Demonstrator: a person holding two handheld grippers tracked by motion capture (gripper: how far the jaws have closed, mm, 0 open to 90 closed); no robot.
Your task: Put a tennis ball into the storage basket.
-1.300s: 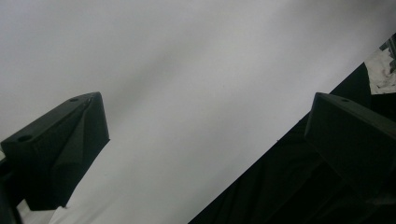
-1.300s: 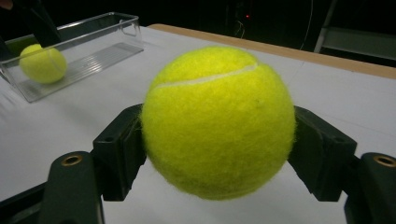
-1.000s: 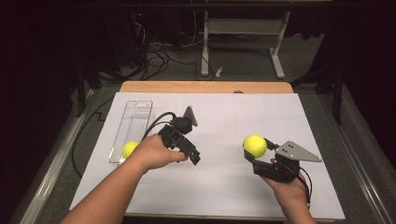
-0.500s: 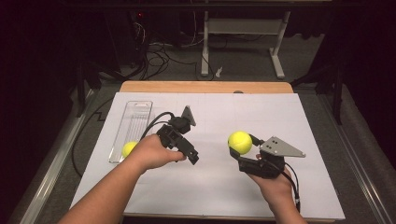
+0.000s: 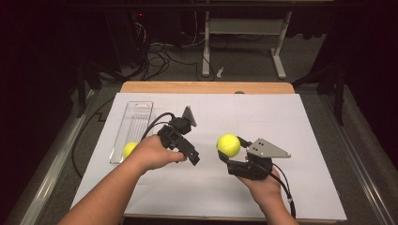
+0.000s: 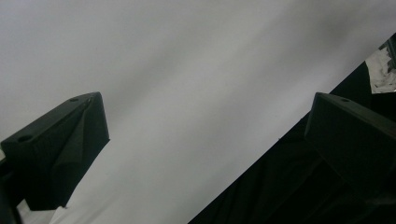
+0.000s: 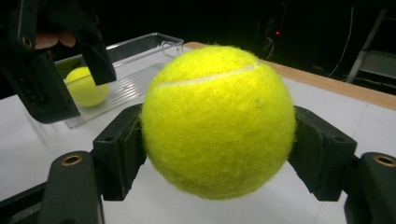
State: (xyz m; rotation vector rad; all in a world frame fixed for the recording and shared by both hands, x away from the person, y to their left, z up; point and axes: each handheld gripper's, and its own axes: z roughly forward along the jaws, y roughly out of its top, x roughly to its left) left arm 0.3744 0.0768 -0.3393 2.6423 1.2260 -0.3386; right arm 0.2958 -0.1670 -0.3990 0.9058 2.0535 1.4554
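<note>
My right gripper (image 5: 233, 151) is shut on a yellow tennis ball (image 5: 228, 144) and holds it above the white table's middle. In the right gripper view the ball (image 7: 219, 107) sits squarely between the two black jaws of the right gripper (image 7: 219, 145). A second tennis ball (image 5: 129, 149) lies at the near end of a clear plastic tray (image 5: 136, 117) on the left; it is also in the right gripper view (image 7: 84, 86). My left gripper (image 5: 191, 157) hovers beside the tray, pointing down at the table. In its own view the left gripper (image 6: 205, 140) is open, with bare table between the jaws.
The white table surface (image 5: 300, 126) ends in a wooden strip (image 5: 206, 87) at the far edge. Beyond it are cables and a metal stand's legs (image 5: 244, 51) on the dark floor. Metal rails (image 5: 56, 154) run along both sides.
My right gripper has carried the ball to the left, toward the table's middle and nearer the left gripper. The left gripper has barely moved.
</note>
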